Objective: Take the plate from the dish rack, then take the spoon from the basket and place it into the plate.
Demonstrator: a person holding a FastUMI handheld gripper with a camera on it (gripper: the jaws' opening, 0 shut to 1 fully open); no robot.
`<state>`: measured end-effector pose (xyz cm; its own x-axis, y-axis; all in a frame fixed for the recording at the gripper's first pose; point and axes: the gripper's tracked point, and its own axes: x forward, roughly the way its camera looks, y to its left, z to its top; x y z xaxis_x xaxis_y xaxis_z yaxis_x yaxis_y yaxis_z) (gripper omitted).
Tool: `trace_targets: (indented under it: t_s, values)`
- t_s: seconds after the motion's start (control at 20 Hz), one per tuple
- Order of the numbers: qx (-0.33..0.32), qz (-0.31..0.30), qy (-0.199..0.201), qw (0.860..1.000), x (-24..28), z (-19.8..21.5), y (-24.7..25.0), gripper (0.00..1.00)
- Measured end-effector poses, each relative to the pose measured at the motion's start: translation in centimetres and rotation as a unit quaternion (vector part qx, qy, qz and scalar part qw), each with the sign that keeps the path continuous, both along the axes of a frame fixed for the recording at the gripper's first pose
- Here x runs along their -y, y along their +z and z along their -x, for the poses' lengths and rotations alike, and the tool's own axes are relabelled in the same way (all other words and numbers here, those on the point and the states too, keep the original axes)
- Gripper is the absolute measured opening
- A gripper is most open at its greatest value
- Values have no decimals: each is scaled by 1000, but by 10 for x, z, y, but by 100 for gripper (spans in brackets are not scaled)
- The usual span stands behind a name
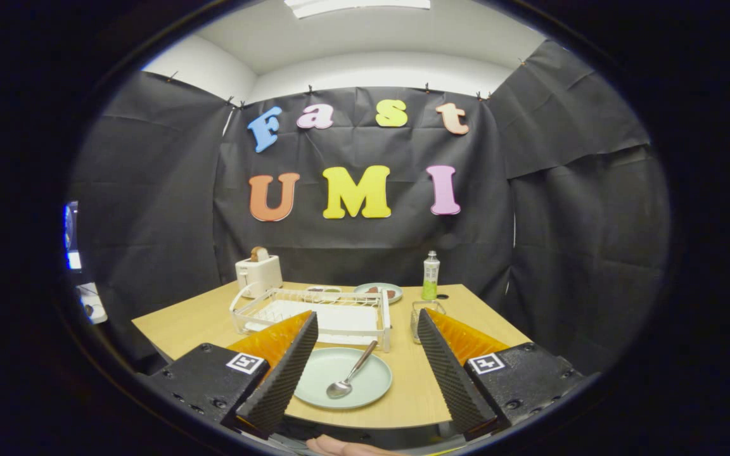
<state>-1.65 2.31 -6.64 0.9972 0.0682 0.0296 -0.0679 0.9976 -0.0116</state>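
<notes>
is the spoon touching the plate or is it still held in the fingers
Touching. In the gripper view the spoon lies in the plate, bowl on its surface and handle across the rim. The gripper is open, its fingers wide apart and clear of the spoon.

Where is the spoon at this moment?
In the gripper view the spoon lies in the green plate on the table, between the open tongs, just in front of the white dish rack.
</notes>
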Motion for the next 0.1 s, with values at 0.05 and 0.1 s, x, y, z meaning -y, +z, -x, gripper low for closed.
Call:
trace_targets:
  t_s: [0.05, 0.1]
  values:
    - [0, 0, 0, 1000, 1, 0, -1, 100]
    - [-1, -1, -1, 1000, 1, -1, -2, 100]
